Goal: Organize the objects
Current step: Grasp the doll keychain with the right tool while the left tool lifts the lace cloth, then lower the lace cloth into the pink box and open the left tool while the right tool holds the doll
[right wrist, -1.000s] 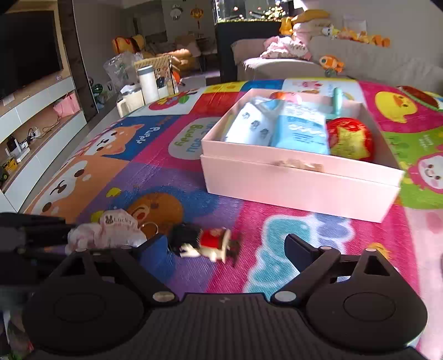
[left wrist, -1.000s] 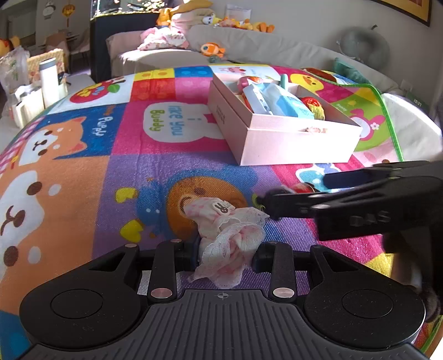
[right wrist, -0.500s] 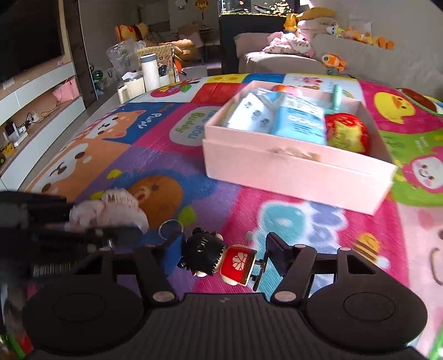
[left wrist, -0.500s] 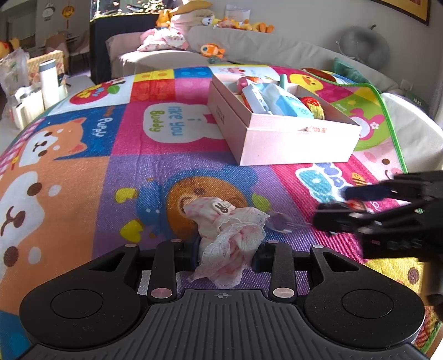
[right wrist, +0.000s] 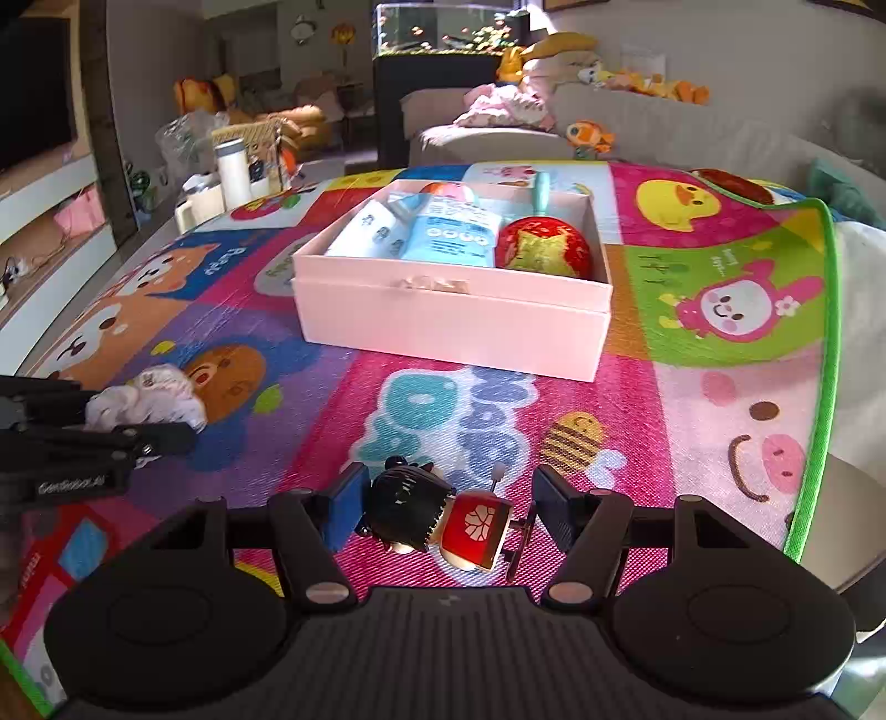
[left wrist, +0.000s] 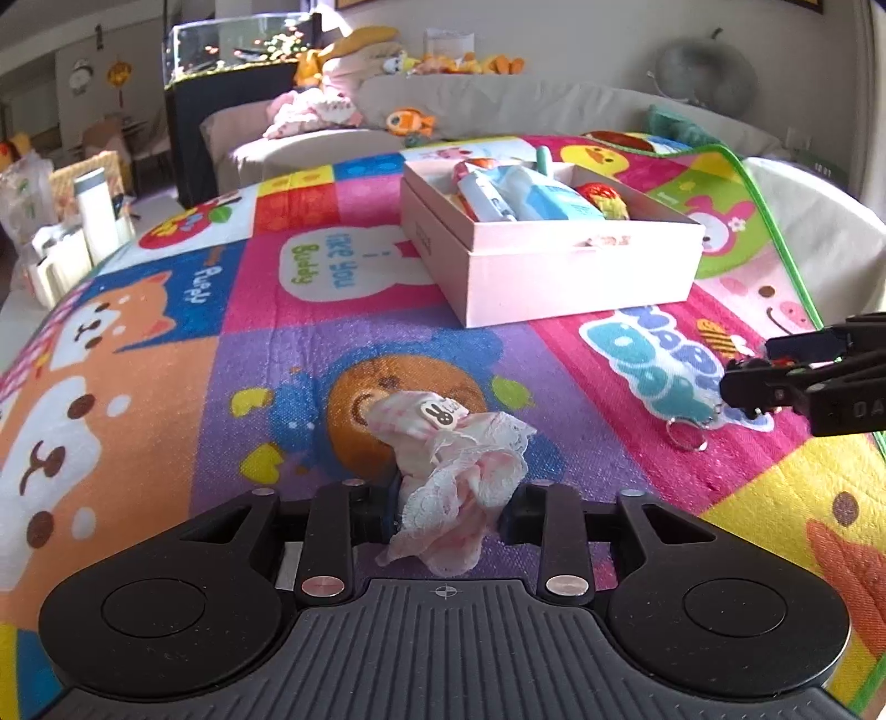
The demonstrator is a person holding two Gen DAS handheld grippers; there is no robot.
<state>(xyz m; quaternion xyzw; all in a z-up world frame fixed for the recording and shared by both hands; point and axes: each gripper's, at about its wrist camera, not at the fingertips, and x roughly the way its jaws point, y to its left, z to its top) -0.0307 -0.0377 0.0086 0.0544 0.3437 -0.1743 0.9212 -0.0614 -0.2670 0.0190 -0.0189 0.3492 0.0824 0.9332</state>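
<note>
My left gripper (left wrist: 448, 507) is shut on a pink lace-trimmed baby sock (left wrist: 454, 471) with a bunny tag, held low over the play mat; the sock also shows in the right wrist view (right wrist: 149, 396). My right gripper (right wrist: 448, 512) is shut on a small doll keychain (right wrist: 437, 518) with black hair and a red body, lifted above the mat; its ring (left wrist: 686, 435) dangles in the left wrist view. The pink open box (right wrist: 454, 324) stands ahead, also in the left wrist view (left wrist: 570, 277), holding blue-white packs and a red ball (right wrist: 545, 255).
A colourful cartoon play mat (right wrist: 720, 310) covers the surface, its green edge at the right. A sofa with plush toys (left wrist: 410, 119) and a fish tank (right wrist: 443, 27) stand behind. A white bottle (right wrist: 232, 171) and clutter are at the far left.
My right gripper closed on the doll keychain, lifted it off the mat and carried it rightward, away from the left gripper. The left gripper still holds the sock in place.
</note>
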